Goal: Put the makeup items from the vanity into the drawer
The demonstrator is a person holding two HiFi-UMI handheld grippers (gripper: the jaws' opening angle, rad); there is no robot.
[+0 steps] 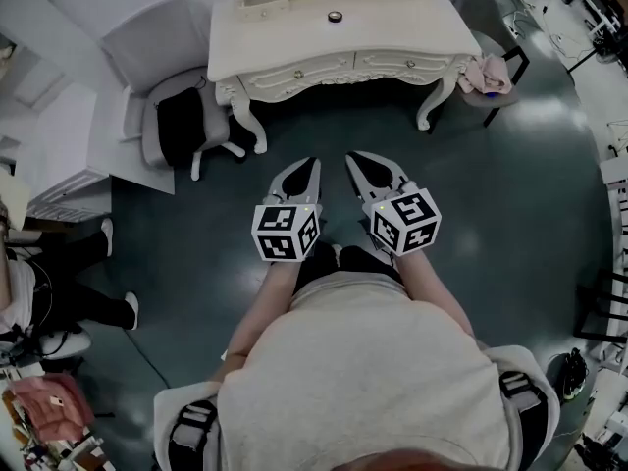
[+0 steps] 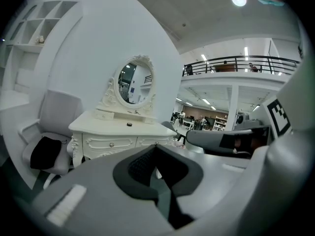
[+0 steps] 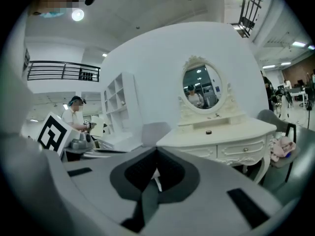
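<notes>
Head view: the left hand-held gripper (image 1: pixel 311 164) and right hand-held gripper (image 1: pixel 352 157) sit mid-frame, side by side, tips aimed at the vanity counter (image 1: pixel 294 29) at the top. They are well short of it, probably because the approach has hardly begun. A small round makeup item (image 1: pixel 335 16) lies on the counter, and the drawer (image 1: pixel 316 67) below looks closed.

Left gripper view: the jaws are together with nothing between them, likely because there is nothing within reach. The makeup item (image 2: pixel 129 124) shows left of centre.

Right gripper view: this one is also fully closed and empty. The item (image 3: pixel 208 132) lies right of centre, below the mirror (image 3: pixel 202 86).

Left hand-held gripper (image 1: pixel 312 163) and right hand-held gripper (image 1: pixel 351 157) hover closed, empty.
</notes>
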